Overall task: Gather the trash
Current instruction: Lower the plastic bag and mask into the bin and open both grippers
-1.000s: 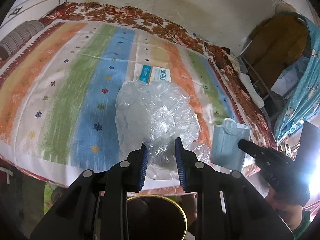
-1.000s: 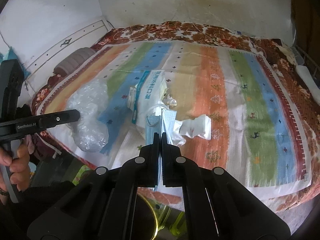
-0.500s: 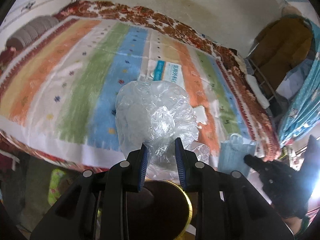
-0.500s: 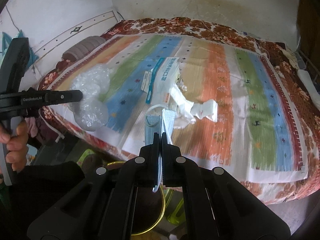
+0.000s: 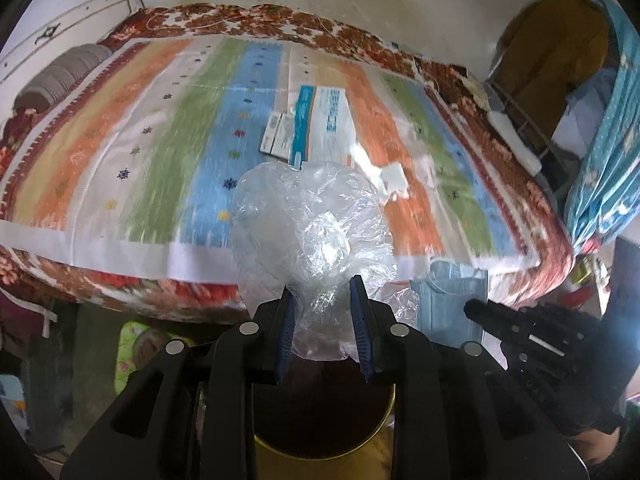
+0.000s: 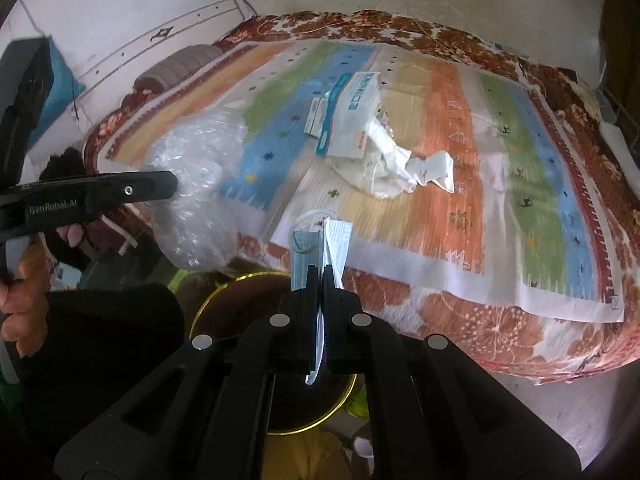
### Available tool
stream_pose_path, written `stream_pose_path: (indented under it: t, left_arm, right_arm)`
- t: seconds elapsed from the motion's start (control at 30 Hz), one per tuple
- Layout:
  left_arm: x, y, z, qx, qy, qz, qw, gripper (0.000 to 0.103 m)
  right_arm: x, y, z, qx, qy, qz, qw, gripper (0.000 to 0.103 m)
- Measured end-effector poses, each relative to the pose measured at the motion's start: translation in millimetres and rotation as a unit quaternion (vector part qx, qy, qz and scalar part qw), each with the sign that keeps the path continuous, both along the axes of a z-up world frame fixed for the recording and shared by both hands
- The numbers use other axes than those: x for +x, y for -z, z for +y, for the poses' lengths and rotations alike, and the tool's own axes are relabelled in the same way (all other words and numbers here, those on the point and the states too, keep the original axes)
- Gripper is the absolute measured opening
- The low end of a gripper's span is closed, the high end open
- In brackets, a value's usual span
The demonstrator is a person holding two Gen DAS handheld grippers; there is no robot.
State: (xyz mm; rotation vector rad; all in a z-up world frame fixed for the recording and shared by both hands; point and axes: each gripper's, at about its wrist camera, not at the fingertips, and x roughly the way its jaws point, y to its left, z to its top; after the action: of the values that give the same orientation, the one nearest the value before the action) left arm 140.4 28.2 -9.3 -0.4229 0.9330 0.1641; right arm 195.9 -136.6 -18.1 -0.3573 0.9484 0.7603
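Observation:
My left gripper [image 5: 323, 292] is shut on a crumpled clear plastic bag [image 5: 312, 236], held off the bed's front edge above a round gold-rimmed bin [image 5: 320, 424]. The bag also shows in the right wrist view [image 6: 192, 192]. My right gripper [image 6: 320, 276] is shut on a blue face mask [image 6: 326, 248], held above the same bin [image 6: 272, 364]. The mask shows in the left wrist view [image 5: 452, 300]. On the striped bedspread [image 6: 520, 184] lie a white and blue mask packet [image 6: 352, 116], a small box [image 6: 316, 122] and crumpled white wrappers [image 6: 408, 168].
A grey rolled pillow [image 5: 60, 80] lies at the bed's far left. A metal rack and teal cloth [image 5: 600, 128] stand at the right of the bed. A green item [image 5: 132, 360] lies on the floor under the bed edge.
Both grippers have pulled back from the bed with their loads. They now hang over the bin by the bed's front edge, and the bin shows larger below them.

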Motion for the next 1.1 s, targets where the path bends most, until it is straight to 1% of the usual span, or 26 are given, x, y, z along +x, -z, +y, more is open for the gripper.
stream_pose_path:
  t: [0.07,0.17,0.33,0.47,0.53,0.57,0.63,0.7,0.73,0.77,0.8,0.83,0.9,0.97,1.0,1.1]
  left_arm:
    - [-5,5,-8,0.013,0.000,0.007,0.9999,0.025]
    - [-12,12,-10,0.004,-0.002,0.015,0.9999,0.025]
    - [-24,29,-14,-0.007,-0.010,0.041,0.9991,0.025]
    - [-27,44,-16,-0.023,-0.016,0.062,0.9977,0.026]
    - [-25,47,-16,-0.027,-0.015,0.067,0.9973,0.026]
    - [-25,49,-17,-0.023,-0.016,0.070,0.9972,0.026]
    - [-23,53,-17,-0.019,-0.021,0.078,0.9966,0.026]
    - [-23,59,-15,-0.031,-0.024,0.087,0.9955,0.026]
    - [-22,65,-13,-0.046,-0.025,0.096,0.9939,0.026]
    - [-21,69,-11,-0.059,-0.024,0.102,0.9927,0.027]
    - [-20,71,-10,-0.072,-0.023,0.107,0.9914,0.030]
    - [-20,73,-9,-0.080,-0.023,0.109,0.9905,0.030]
    - [-19,76,-6,-0.093,-0.030,0.110,0.9891,0.035]
    - [-19,76,-5,-0.097,-0.035,0.109,0.9887,0.039]
    - [-19,76,-4,-0.099,-0.036,0.107,0.9886,0.043]
    - [-18,74,-1,-0.106,-0.044,0.102,0.9882,0.047]
  right_arm:
    - [-9,8,2,-0.005,-0.003,0.008,1.000,0.001]
    - [-18,21,4,-0.020,-0.001,0.019,1.000,0.002]
    - [-32,43,1,-0.021,0.013,0.062,0.998,0.001]
    - [-33,57,-4,-0.024,0.033,0.093,0.995,0.002]
    - [-34,60,-6,-0.032,0.038,0.089,0.995,0.002]
    - [-34,61,-6,-0.035,0.039,0.089,0.995,0.002]
    - [-32,66,-8,-0.036,0.042,0.101,0.993,0.002]
    - [-30,71,-10,-0.039,0.049,0.114,0.992,0.002]
    - [-29,74,-10,-0.045,0.053,0.121,0.990,0.006]
    - [-28,75,-10,-0.045,0.053,0.125,0.990,0.012]
    - [-27,76,-11,-0.042,0.055,0.129,0.989,0.029]
    - [-27,75,-11,-0.038,0.056,0.129,0.989,0.036]
    - [-27,74,-10,-0.035,0.053,0.127,0.990,0.036]
    - [-25,73,-11,-0.031,0.055,0.130,0.989,0.039]
    - [-25,73,-11,-0.029,0.057,0.131,0.989,0.041]
    - [-22,69,-13,-0.021,0.061,0.131,0.989,0.044]
